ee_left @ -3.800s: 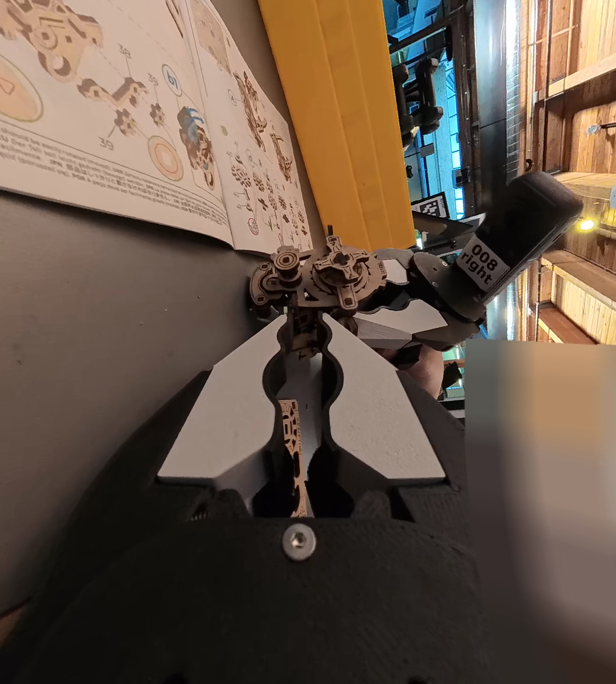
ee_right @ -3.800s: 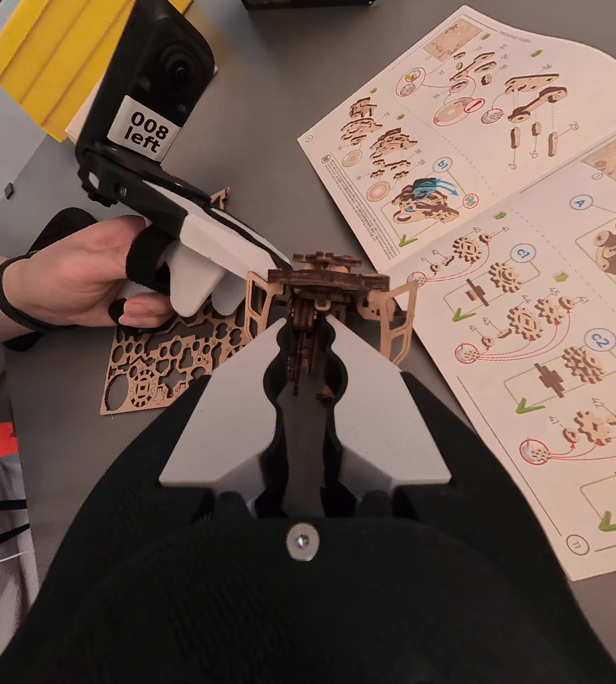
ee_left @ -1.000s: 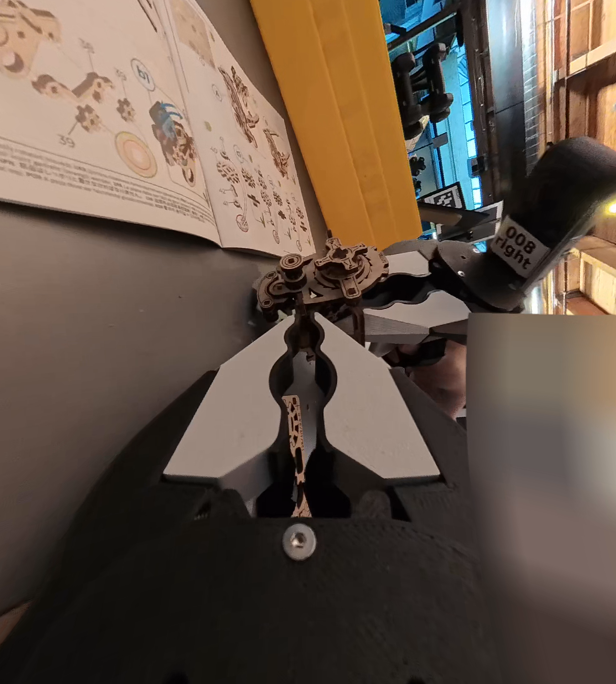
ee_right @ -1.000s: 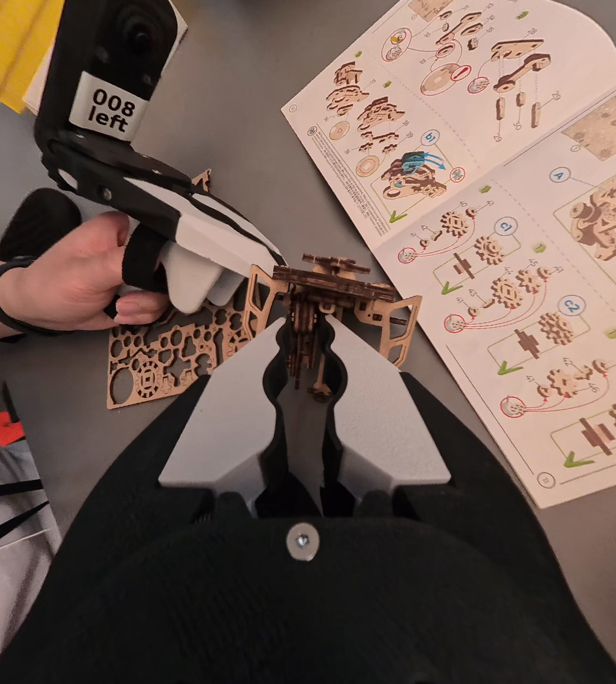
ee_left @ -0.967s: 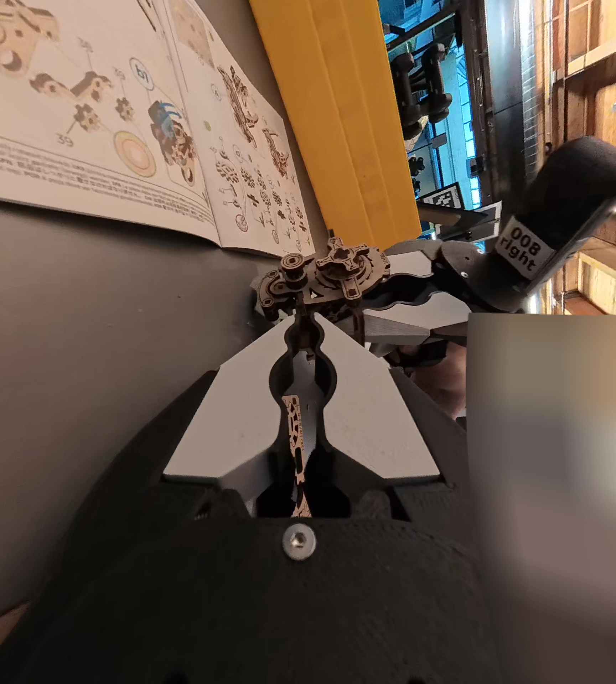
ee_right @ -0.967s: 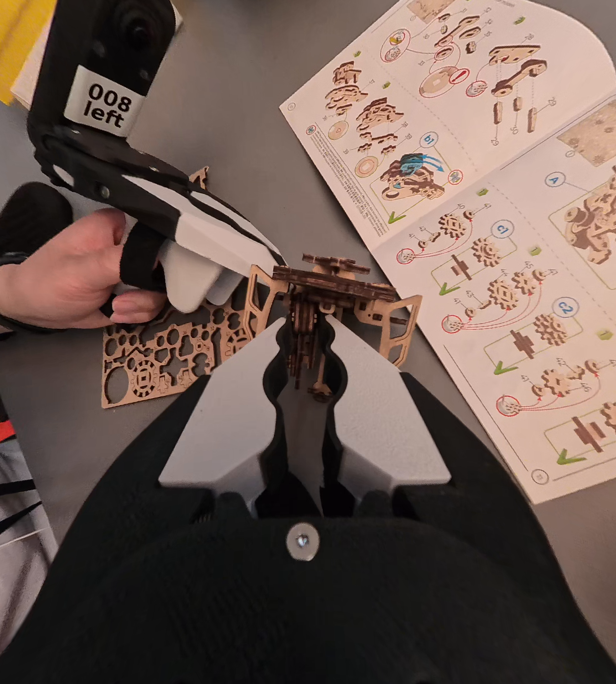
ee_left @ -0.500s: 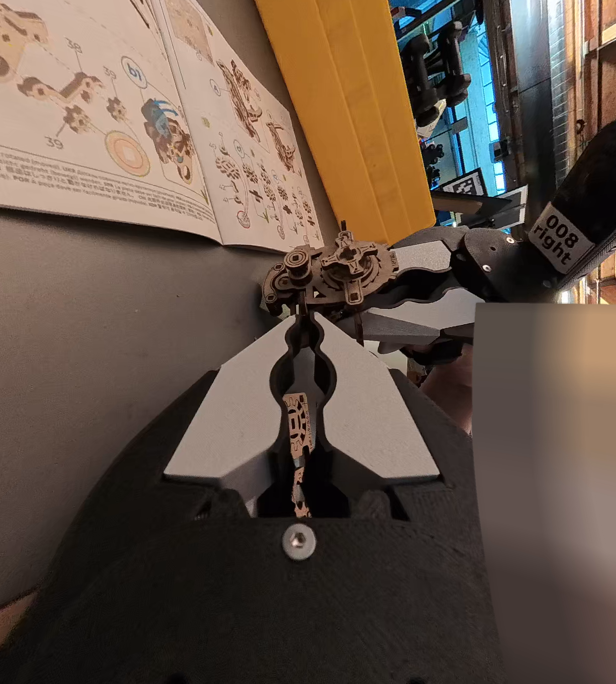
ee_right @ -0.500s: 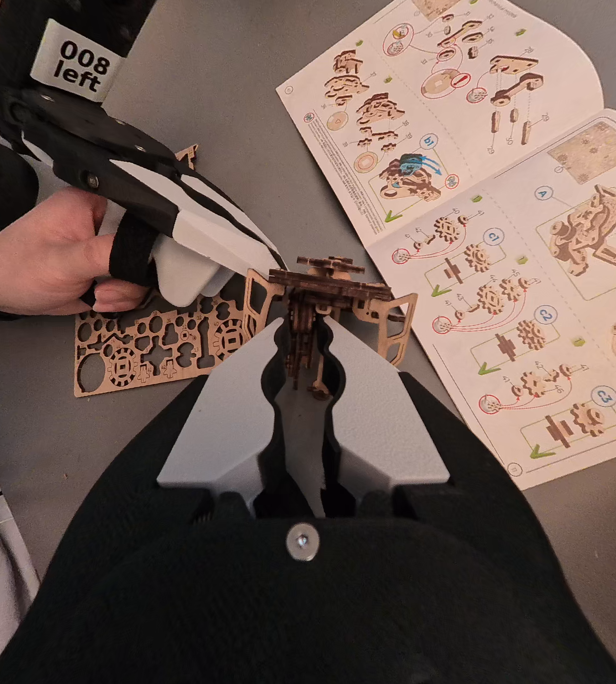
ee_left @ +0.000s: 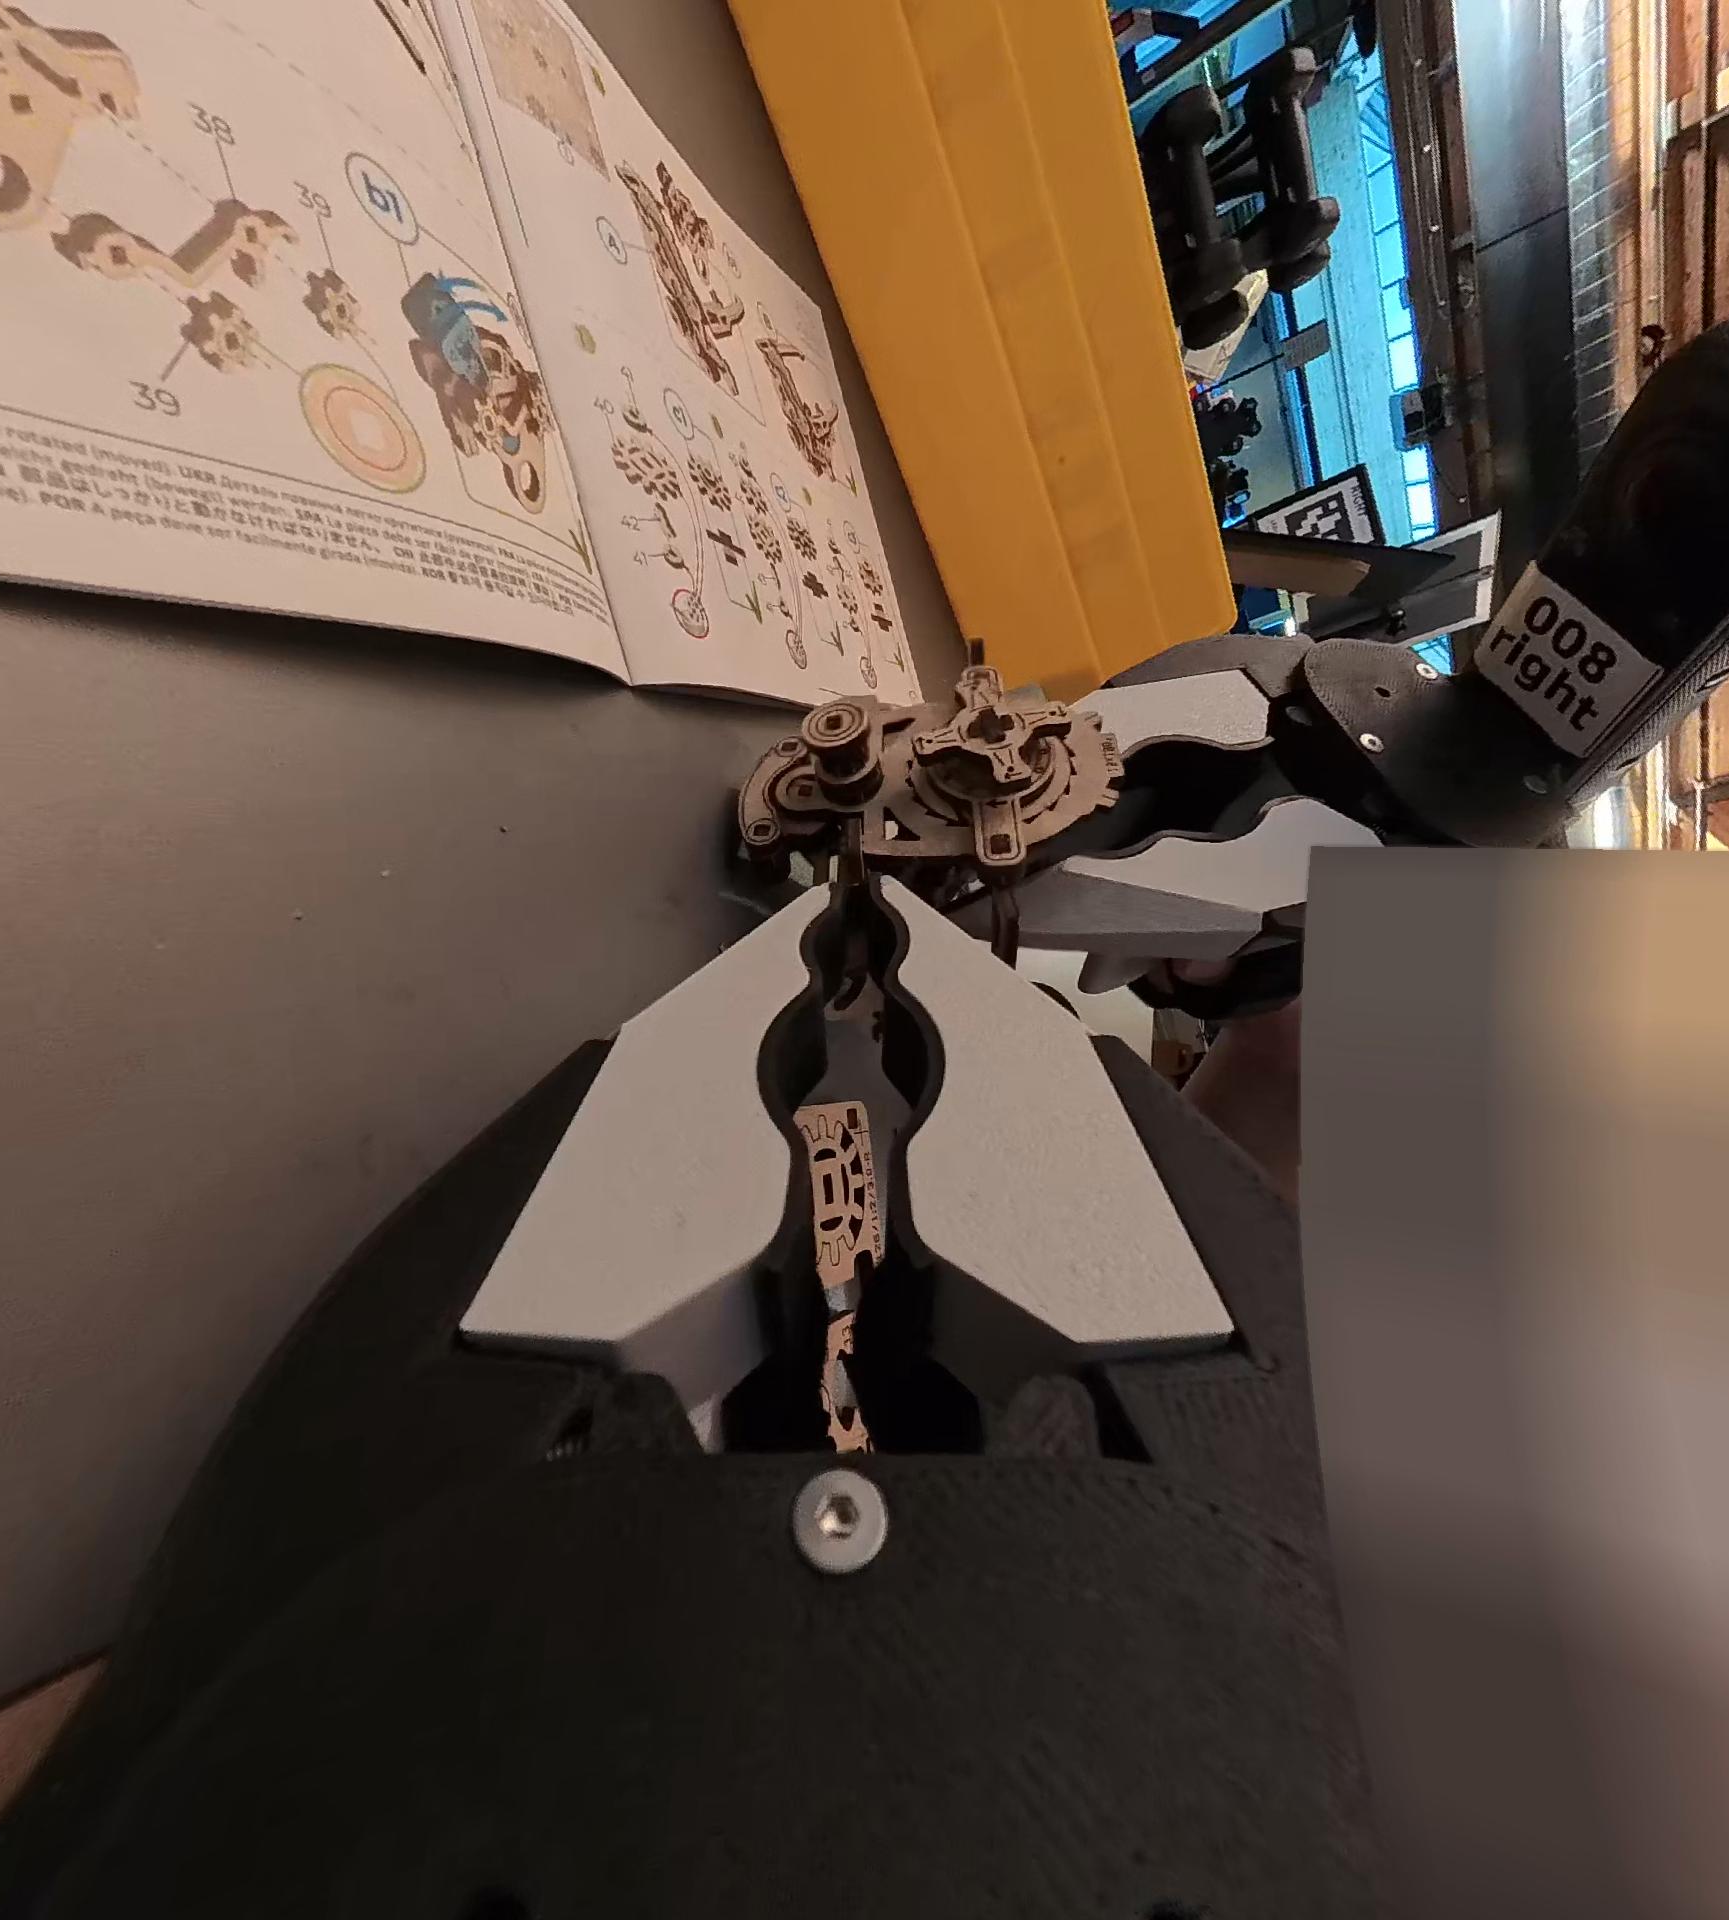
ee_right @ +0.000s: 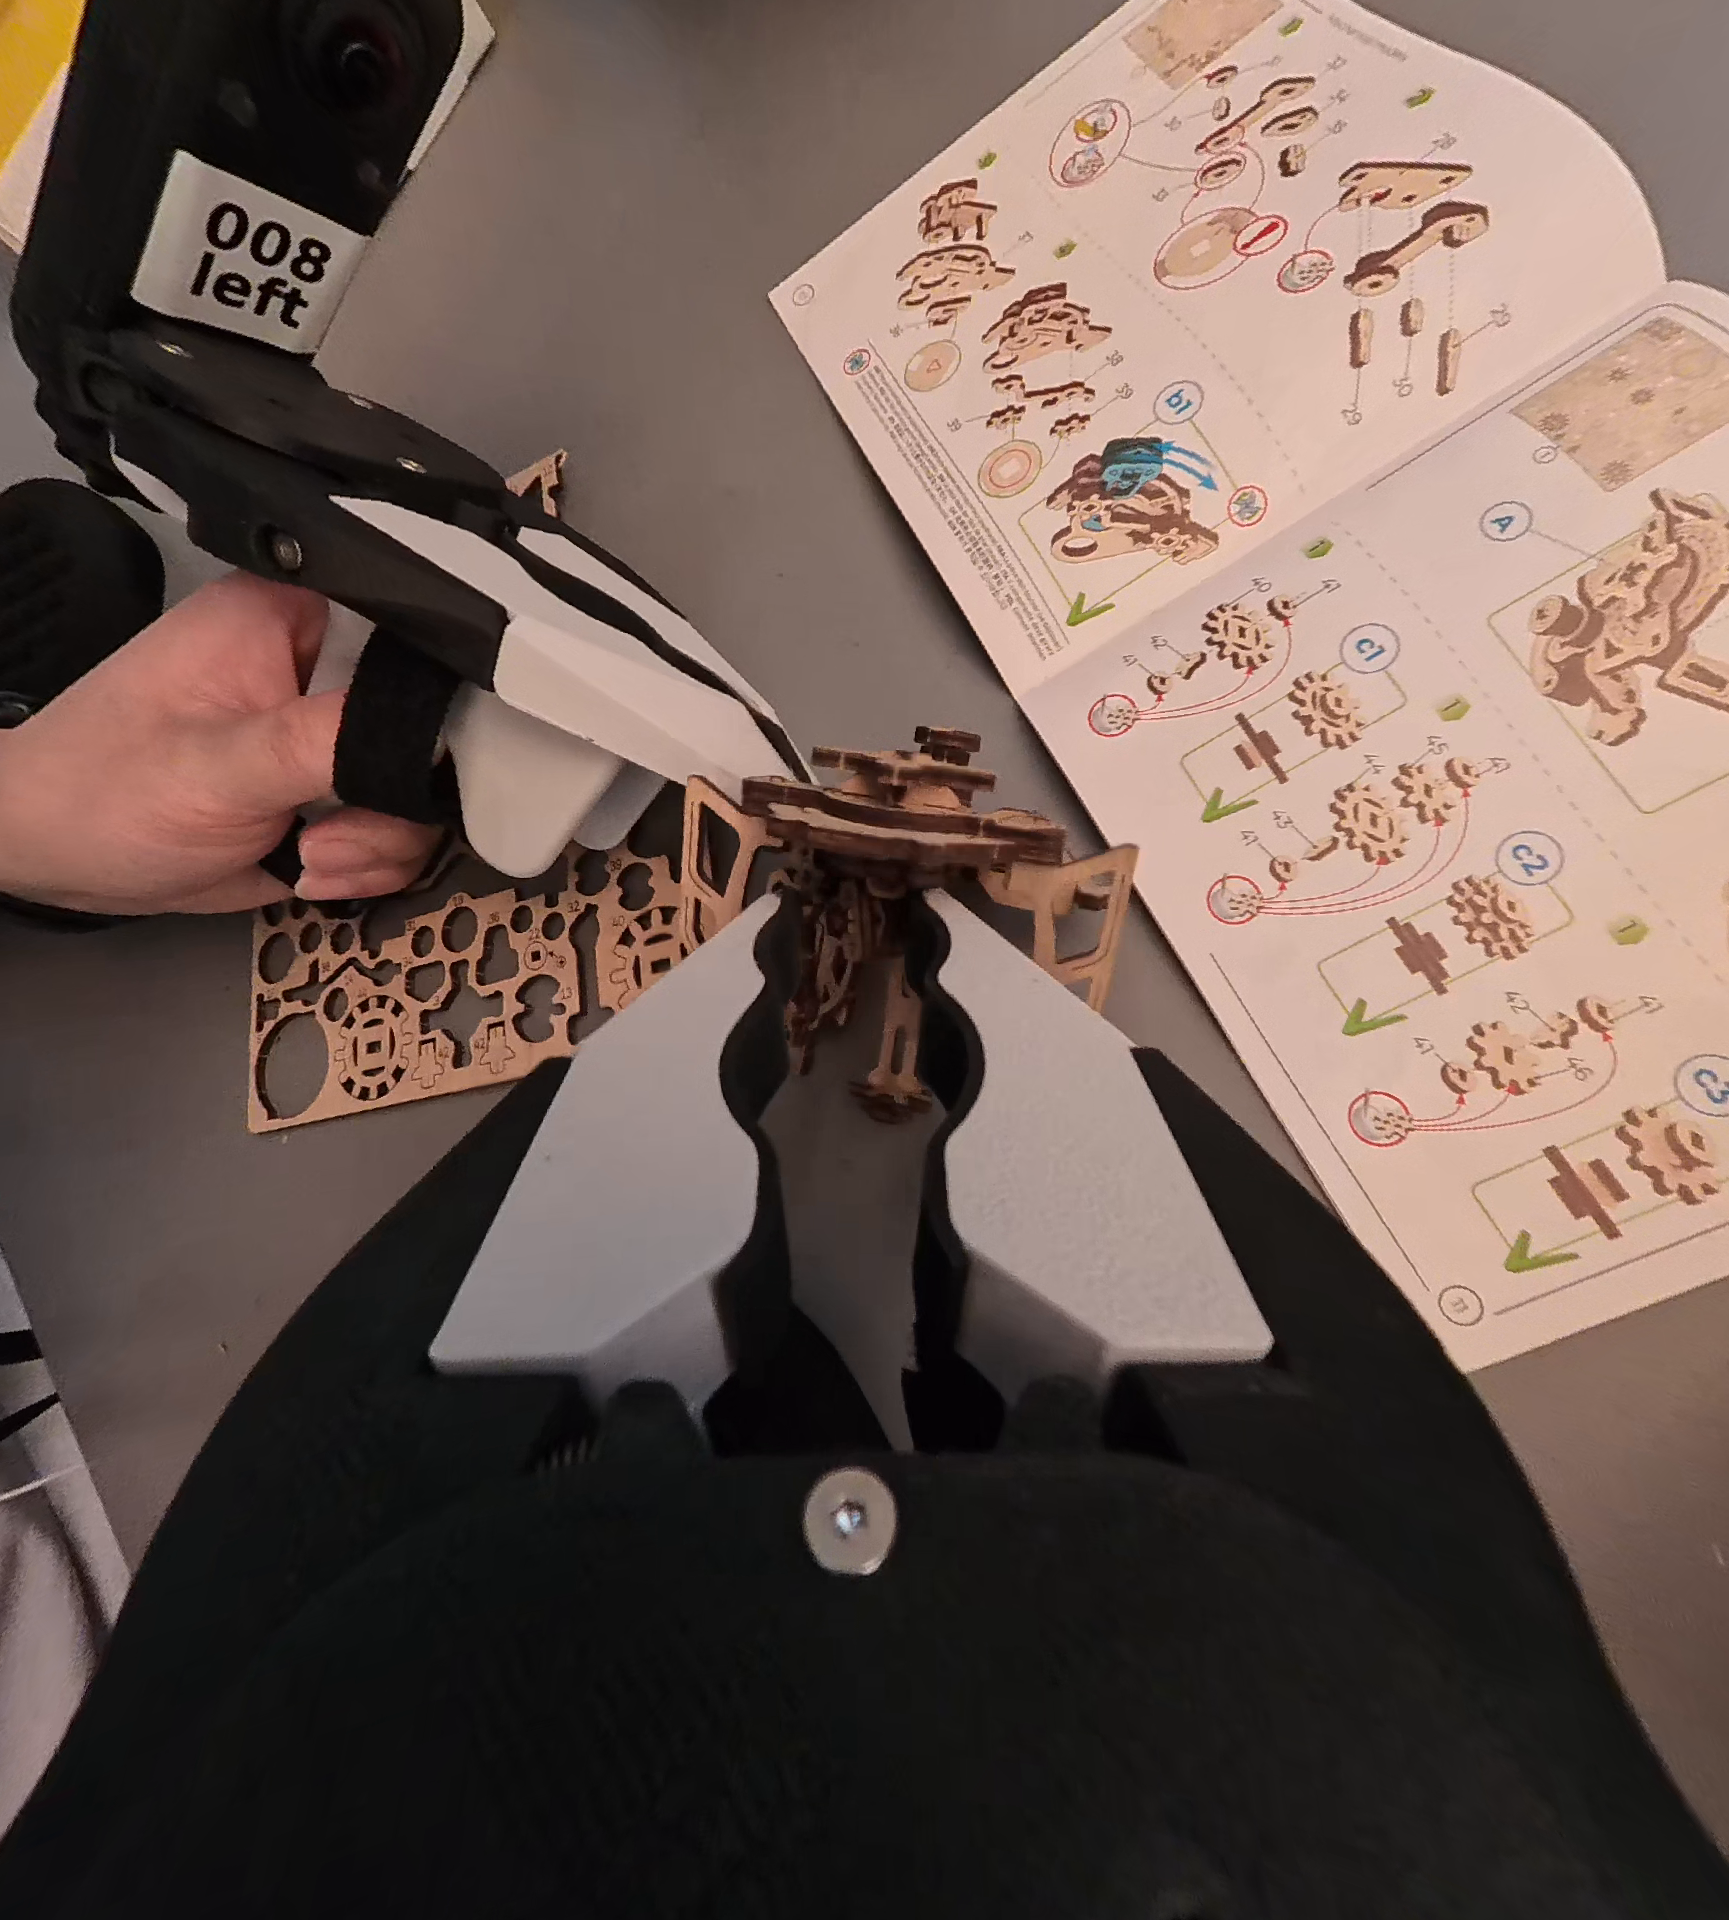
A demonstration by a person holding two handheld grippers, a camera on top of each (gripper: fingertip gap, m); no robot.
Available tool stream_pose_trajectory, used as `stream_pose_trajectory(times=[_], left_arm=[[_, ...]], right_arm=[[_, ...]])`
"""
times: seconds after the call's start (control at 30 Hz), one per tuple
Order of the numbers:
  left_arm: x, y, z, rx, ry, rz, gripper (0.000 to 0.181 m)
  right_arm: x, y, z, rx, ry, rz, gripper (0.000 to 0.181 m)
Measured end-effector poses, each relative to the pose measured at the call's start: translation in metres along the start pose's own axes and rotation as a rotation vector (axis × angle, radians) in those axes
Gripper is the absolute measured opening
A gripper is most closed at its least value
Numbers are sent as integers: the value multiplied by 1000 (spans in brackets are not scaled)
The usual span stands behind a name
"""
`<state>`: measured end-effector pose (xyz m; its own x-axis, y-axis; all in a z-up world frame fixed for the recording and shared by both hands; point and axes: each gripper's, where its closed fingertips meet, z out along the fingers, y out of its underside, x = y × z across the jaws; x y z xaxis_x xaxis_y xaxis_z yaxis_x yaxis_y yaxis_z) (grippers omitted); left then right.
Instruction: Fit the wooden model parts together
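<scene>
Since the earlier frame the instruction booklet (ee_right: 1359,665) sits lower-right, while right gripper (ee_right: 849,914) clenches the wooden model (ee_right: 891,810) mid-frame, and left gripper (ee_right: 787,769) pinches its upper-left edge.

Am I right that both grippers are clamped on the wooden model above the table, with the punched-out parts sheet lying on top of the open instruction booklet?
Not quite. Both grippers do clamp the wooden model, but the parts sheet lies on the bare grey table, left of the instruction booklet and clear of it, as the right wrist view shows.
</scene>
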<state>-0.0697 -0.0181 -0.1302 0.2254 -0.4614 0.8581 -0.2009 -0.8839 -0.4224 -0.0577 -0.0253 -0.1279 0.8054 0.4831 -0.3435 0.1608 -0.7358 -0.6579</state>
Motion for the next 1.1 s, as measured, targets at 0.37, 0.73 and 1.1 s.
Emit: stream_pose_trajectory(times=[0.37,0.73,1.1], left_arm=[[-3,-3,-4,16,19,-57,0],[14,-10,-22,-22,128,-126,24],[69,-27,-34,36,139,391,26]], right_arm=[[2,2,0,-5,90,-115,17],[21,8,-24,-22,160,-160,18],[3,-42,-93,265,301,-343,18]])
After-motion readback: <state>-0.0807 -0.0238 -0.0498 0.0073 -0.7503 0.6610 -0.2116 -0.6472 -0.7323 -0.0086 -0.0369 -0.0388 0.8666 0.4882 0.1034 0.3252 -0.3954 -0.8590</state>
